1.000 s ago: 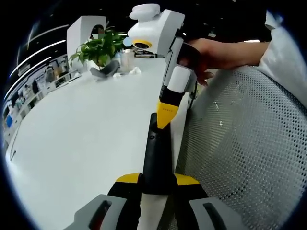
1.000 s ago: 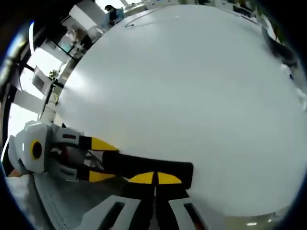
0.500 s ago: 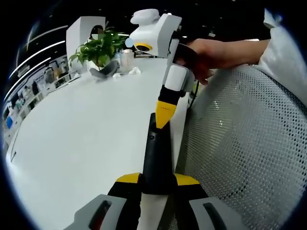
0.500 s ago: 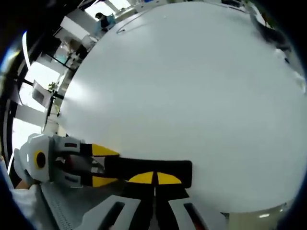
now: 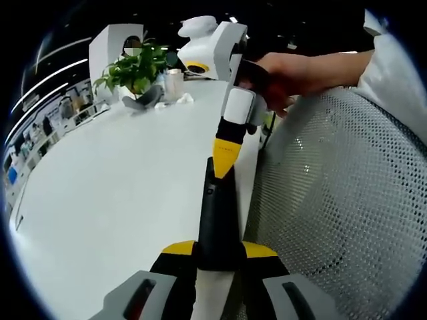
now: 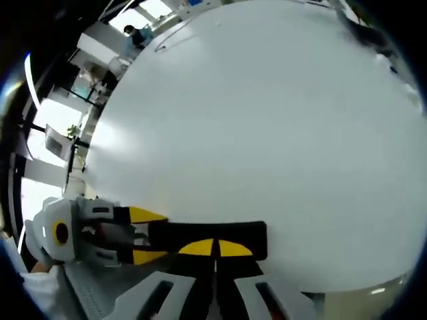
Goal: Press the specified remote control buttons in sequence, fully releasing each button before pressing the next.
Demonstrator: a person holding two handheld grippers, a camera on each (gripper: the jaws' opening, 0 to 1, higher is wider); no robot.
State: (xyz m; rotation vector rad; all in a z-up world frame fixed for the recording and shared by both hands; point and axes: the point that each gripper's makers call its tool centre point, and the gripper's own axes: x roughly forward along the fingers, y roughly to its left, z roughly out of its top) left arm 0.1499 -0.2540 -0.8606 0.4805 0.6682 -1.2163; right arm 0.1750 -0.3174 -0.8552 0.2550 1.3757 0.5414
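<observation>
The bench (image 5: 113,180) had a smooth white top with a soft sheen, catching broad pale glare in the right gripper view. The remote control (image 5: 217,217) looked like matt black plastic, its casing smooth. Both claws were moulded plastic: the left claw (image 5: 219,252) with matt yellow tips on grey and white bodies, the right claw (image 5: 224,157) with a yellow tip under a glossy white shell. The chair back (image 5: 333,200) was open white mesh, woven and rough. The sleeve (image 5: 393,60) was white cloth.
</observation>
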